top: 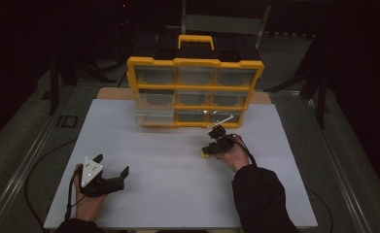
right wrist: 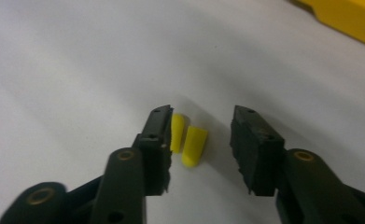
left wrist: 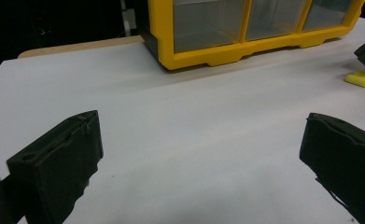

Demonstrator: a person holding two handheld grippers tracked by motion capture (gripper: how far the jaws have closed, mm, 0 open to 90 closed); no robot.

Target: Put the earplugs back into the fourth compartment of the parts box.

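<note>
Drawer cabinet at the back, earplugs and grippers in front

A yellow plastic cabinet of clear drawers [top: 195, 92] stands at the far middle of the white table [top: 168, 194]. Before its right end, two small yellow foam earplugs [right wrist: 188, 140] lie side by side on the table between the jaws of the right gripper [right wrist: 201, 140], one touching the left jaw. The left gripper [top: 113, 171] sits near the front left, well apart from them.

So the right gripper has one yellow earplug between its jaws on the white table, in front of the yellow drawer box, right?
Not one: two earplugs lie side by side between the right gripper's jaws, as the right gripper view shows. The rest holds: they rest on the white table in front of the yellow drawer box.
</note>
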